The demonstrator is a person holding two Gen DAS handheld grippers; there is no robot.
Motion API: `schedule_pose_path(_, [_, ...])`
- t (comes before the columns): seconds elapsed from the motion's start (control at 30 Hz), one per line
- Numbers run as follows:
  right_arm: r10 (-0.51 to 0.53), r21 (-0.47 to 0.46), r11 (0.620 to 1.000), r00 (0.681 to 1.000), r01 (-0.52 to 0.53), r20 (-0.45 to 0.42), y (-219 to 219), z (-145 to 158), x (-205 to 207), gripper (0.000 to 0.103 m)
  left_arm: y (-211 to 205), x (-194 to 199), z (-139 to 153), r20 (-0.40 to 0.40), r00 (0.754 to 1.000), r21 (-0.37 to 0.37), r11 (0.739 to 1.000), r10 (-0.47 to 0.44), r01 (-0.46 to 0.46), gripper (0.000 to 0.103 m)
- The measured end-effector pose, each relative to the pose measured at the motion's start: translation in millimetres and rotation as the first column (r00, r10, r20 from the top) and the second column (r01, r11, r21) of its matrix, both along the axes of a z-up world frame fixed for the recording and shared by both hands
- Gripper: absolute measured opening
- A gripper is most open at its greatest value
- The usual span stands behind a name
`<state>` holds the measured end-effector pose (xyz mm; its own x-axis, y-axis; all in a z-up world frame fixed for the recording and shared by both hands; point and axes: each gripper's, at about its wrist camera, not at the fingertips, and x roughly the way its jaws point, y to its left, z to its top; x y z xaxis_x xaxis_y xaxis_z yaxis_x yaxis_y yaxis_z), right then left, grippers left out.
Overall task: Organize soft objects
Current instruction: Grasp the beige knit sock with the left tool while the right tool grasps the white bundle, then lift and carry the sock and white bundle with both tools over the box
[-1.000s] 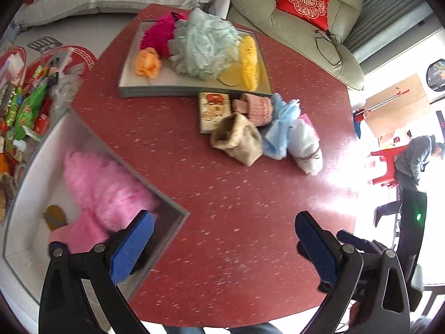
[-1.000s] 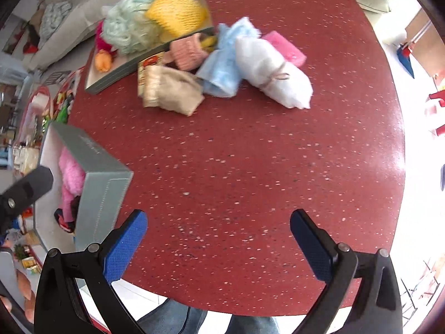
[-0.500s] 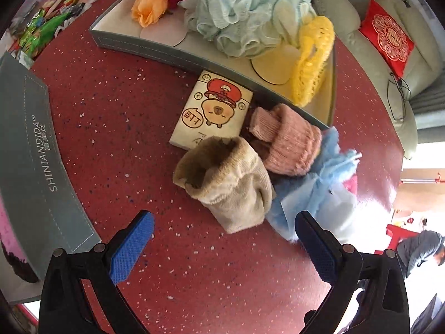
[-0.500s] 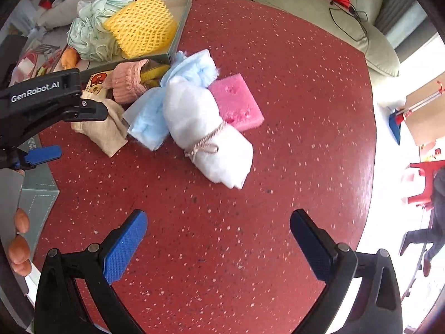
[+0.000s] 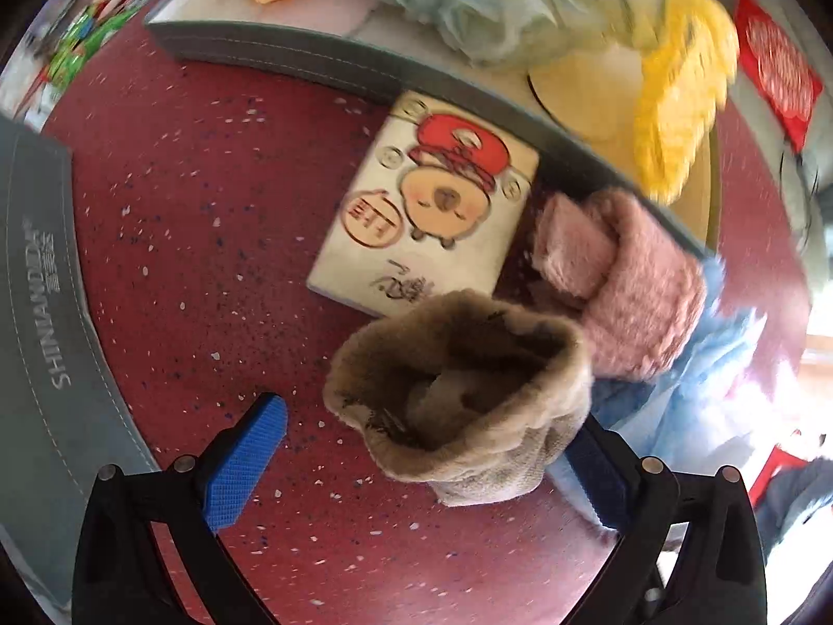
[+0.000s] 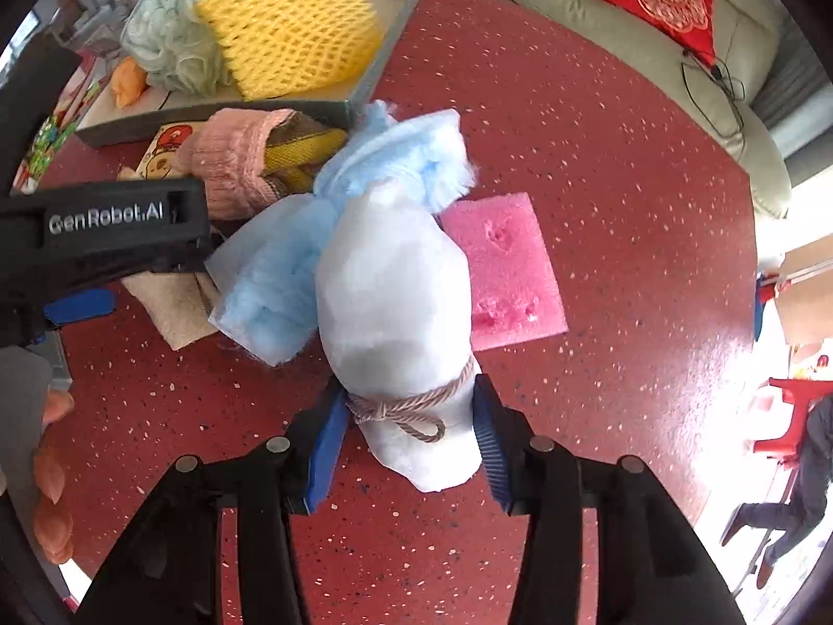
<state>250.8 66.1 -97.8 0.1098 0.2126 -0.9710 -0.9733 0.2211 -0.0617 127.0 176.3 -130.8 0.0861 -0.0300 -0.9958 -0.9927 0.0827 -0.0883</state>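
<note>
right fingers just closed onto the fluffy white bundle; left fingers wide around the fuzzy beige sock.

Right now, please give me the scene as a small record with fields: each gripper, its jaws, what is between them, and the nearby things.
left gripper: open, jaws wide around the beige fuzzy sock, pads not pressing
right gripper: jaws have just been closing; pads press the white stuffing bundle near its cord tie
beside the bundle: blue stuffing bundle, pink foam sponge
beside the sock: pink fuzzy sock, cartoon tissue pack
grey tray: holds yellow foam net
surface: red speckled table
</note>
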Motion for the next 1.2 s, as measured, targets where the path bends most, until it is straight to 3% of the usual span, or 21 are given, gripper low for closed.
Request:
schedule_pose_path(0.13, [-0.104, -0.023, 0.995, 0.99, 0.102, -0.093, -10, 1, 13, 0.048, -4, 3, 2, -0.003, 0.999, 0.015, 0.999, -0.052, 0.052, 0.098])
schedule_pose_path(0.23, [-0.145, -0.036, 0.989, 0.977, 0.141, -0.157, -27, 3, 17, 0.048, -18, 3, 9, -0.043, 0.986, 0.064, 0.985, -0.159, 0.162, 0.077])
schedule_pose_path(0.3, [-0.172, -0.042, 0.985, 0.967, 0.167, -0.186, -42, 4, 17, 0.048, -30, 5, 16, -0.034, 0.967, 0.102, 0.962, -0.252, 0.254, 0.044])
schedule_pose_path(0.4, [-0.209, -0.064, 0.978, 0.953, 0.199, -0.221, -71, 2, 15, 0.048, -50, 13, 21, -0.064, 0.917, 0.129, 0.907, -0.395, 0.4, 0.035])
schedule_pose_path(0.6, [-0.277, -0.118, 0.96, 0.924, 0.254, -0.265, -123, -6, -4, 0.048, -120, 5, 29, -0.064, 0.784, 0.133, 0.773, -0.618, 0.621, 0.034])
schedule_pose_path(0.83, [-0.335, -0.176, 0.94, 0.892, 0.293, -0.303, -177, -9, -36, 0.048, -195, -34, 28, -0.045, 0.64, 0.06, 0.637, -0.767, 0.768, 0.033])
schedule_pose_path(1.07, [-0.386, -0.235, 0.917, 0.869, 0.323, -0.309, -211, -15, -58, 0.048, -227, -81, 21, -0.08, 0.554, 0.002, 0.556, -0.829, 0.831, 0.033])
schedule_pose_path(1.2, [-0.398, -0.261, 0.909, 0.862, 0.325, -0.313, -222, -15, -70, 0.048, -238, -108, 19, -0.079, 0.537, -0.022, 0.541, -0.84, 0.841, 0.033])
